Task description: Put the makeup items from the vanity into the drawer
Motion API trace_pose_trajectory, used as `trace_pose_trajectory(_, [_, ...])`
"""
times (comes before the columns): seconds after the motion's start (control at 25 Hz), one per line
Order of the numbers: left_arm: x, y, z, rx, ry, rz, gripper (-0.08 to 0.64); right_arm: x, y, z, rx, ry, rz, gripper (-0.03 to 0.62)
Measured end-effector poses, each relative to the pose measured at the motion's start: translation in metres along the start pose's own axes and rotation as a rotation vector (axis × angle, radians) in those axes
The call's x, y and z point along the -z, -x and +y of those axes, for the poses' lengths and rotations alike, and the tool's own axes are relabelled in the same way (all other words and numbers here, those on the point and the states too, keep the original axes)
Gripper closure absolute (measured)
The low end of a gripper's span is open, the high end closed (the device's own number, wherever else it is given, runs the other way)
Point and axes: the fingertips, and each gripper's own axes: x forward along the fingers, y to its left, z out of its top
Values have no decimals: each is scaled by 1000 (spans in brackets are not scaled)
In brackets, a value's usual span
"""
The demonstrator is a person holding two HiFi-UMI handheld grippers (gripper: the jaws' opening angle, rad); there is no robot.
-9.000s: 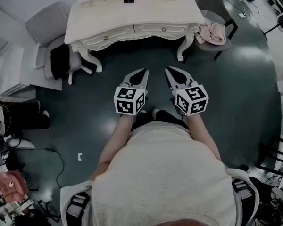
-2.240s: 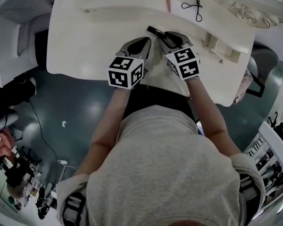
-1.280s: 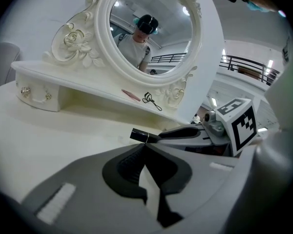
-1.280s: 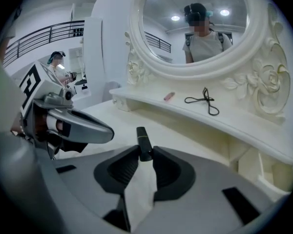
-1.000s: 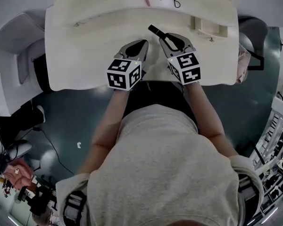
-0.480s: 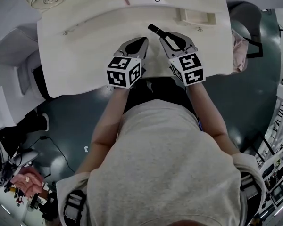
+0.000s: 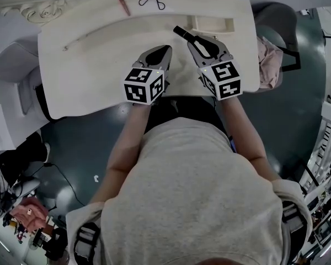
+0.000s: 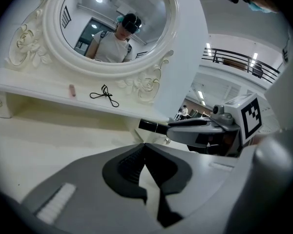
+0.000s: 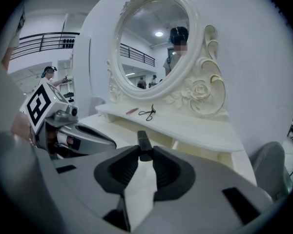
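Note:
My right gripper (image 7: pixel 190 39) is shut on a black tube (image 7: pixel 180 33) and holds it just above the cream vanity top (image 7: pixel 88 59). The tube (image 9: pixel 143 141) sticks out past the pads toward the mirror. My left gripper (image 7: pixel 168 48) hovers beside it, shut with nothing in it; its tips meet in the left gripper view (image 8: pixel 145 145). On the raised back shelf lie a pink stick (image 7: pixel 123 4) and a black eyelash curler (image 7: pixel 153 0). A small open drawer (image 7: pixel 230 21) shows just beyond the right gripper.
An oval mirror (image 8: pixel 112 23) in an ornate white frame rises behind the shelf. A chair with a pink cloth (image 7: pixel 267 54) stands at the vanity's right end. A grey seat (image 7: pixel 11 57) sits at the left. The person's body fills the lower head view.
The head view has swung, so the shelf, pink stick and curler slid left and the small drawer came closer to the right gripper. Both grippers keep their places and grips.

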Motion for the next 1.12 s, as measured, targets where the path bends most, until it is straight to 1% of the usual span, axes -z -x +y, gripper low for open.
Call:
trace_pose_trajectory(0.4, [-21,-34,-19,-27,-24,-18,551,-10,21,-56,23,18,-49,492])
trace_pose_trajectory(0.72, [-30,-61,-34,-28,-34,-29,551,7,32,-95,53,9,-36,492])
trace_pose_trajectory(0.92, [-30,-72,-42,-30,-27,-26,551,13,34,-107,28,18,-23,492])
trace_pose_trajectory(1.12, [-28,-78,-44,-42,-19,-21,551,13,35,-108,0,46,-22,494])
